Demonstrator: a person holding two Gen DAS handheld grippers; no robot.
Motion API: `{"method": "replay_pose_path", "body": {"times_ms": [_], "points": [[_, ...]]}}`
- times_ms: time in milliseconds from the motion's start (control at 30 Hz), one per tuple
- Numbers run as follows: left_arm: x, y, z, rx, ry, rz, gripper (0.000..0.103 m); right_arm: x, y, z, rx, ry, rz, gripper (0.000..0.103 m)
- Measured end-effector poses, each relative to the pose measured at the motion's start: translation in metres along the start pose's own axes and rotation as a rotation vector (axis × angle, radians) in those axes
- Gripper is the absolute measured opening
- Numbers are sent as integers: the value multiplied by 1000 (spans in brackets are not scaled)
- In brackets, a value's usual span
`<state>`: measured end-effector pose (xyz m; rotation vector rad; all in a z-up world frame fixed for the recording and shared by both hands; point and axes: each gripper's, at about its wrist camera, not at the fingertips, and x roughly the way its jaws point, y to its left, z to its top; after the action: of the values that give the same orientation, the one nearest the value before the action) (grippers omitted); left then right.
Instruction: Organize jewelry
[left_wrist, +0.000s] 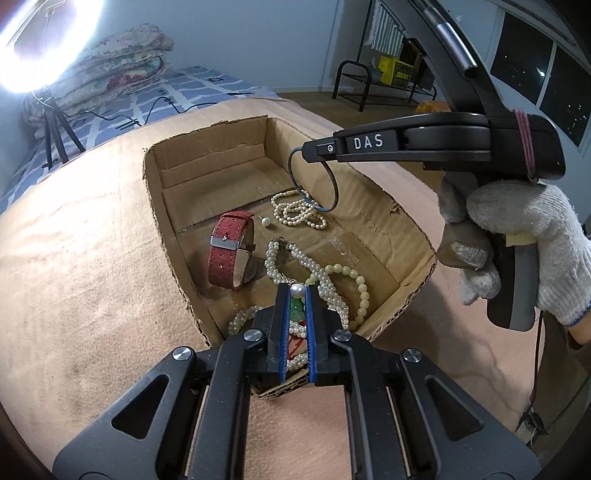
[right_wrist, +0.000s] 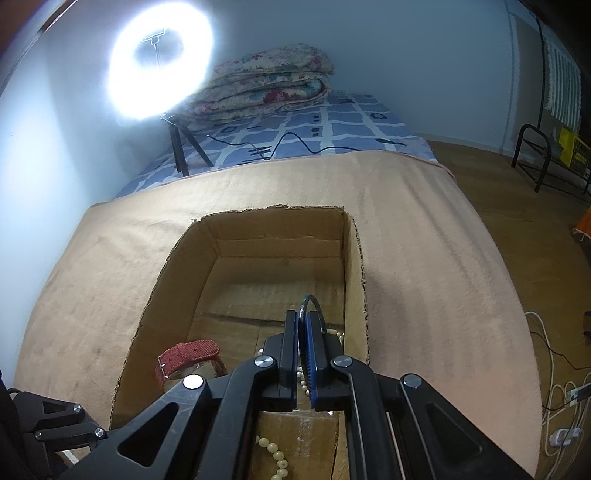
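Tan blanket (right_wrist: 424, 229) covers the surface, with wide bare margin around one open cardboard box (left_wrist: 207, 173) with torn rims. Far half of the box floor lies bare. Inside: one red watch (left_wrist: 231, 254), one loose pearl stud (left_wrist: 265, 221), several pearl strands (left_wrist: 299, 212) in tangled heaps, count uncertain. Left gripper (left_wrist: 296, 291) jaws nearly closed, pinching one single pearl (left_wrist: 297, 291) above the near heap. Right gripper (right_wrist: 302, 317) jaws closed on one dark bangle (left_wrist: 314, 177), held over the box near its right wall
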<state>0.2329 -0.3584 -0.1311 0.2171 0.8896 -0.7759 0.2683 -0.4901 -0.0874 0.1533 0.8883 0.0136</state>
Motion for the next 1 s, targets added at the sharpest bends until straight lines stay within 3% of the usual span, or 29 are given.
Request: {"method": "replay_pose_path", "body": {"times_ms": [100,167,267,300,533,600,667,1000], "points": [[0,2,0,-9,4,-2,5,-1,0,0,6,-4,8,6],[-1,3,0,-14,4,-1,7,-2,1,0,8,-7,15,15],[-4,5,-1,-26,-6,-1,31,-6,5,1,3,-14,26,22],[-6,6,-2,-28,-14,-1,33,-7,6,1,1,-16,28,22],[-22,1,-1,-24,-37,5,33,-19,12,2,9,-31,33,30],[-31,-2,0,-20,-50,10,33,-25,12,1,16,-37,35,33],[-40,-4,1,-16,-64,15,33,-33,13,1,24,-50,35,44],[-102,-17,-2,-11,-162,51,33,-90,22,-7,29,-127,25,59]]}}
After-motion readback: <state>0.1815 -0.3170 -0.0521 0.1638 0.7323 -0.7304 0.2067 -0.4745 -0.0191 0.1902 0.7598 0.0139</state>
